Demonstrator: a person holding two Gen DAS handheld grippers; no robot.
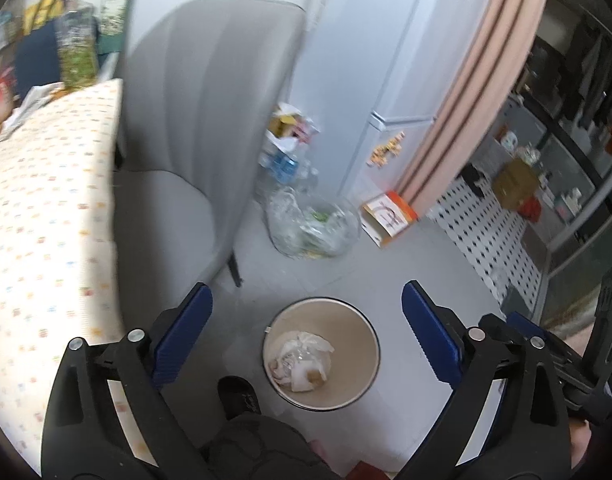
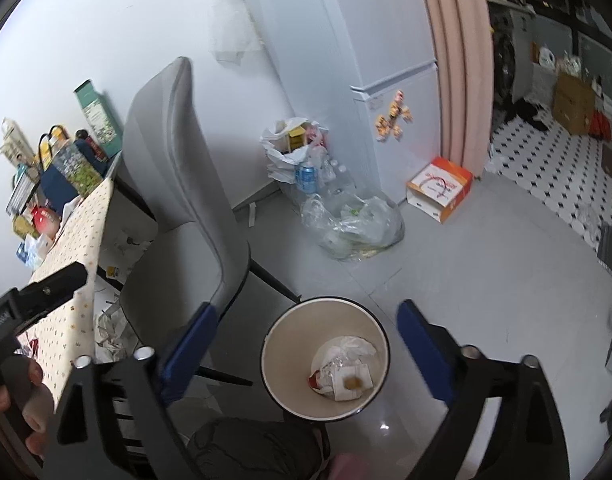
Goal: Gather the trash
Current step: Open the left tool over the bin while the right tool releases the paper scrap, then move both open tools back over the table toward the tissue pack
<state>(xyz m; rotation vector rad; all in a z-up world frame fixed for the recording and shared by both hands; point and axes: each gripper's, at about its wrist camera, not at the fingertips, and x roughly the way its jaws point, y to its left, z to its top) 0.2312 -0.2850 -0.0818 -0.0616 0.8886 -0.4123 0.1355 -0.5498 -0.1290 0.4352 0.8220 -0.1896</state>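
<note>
Below me, a round beige wastebasket (image 1: 321,354) with a dark rim stands on the pale grey floor (image 1: 410,248). Crumpled white paper and wrappers (image 1: 301,360) lie at its bottom; the rest of it is hollow. My left tongs (image 1: 307,334) hang above it with the blue pads wide apart, gripping nothing, the bin's mouth framed between them. My right tongs (image 2: 306,344) are likewise spread and bare over the same bin.

Just left of the bin's rim stands a grey upholstered chair (image 2: 181,216), one dark leg slanting toward the bin. Beyond the chair, the counter (image 2: 71,280) in a dotted cloth runs along my left, its edge near my left tongs. Torn paper scraps (image 2: 111,328) lie on the floor under it.

Ahead of the bin the floor lies bare up to a clear plastic bag of rubbish (image 2: 352,224). Behind it sit a white bag of boxes and bottles (image 2: 295,152) against the wall, a white fridge (image 2: 390,92), and an orange-and-white carton (image 2: 440,188) beside a pink curtain (image 2: 456,60).
</note>
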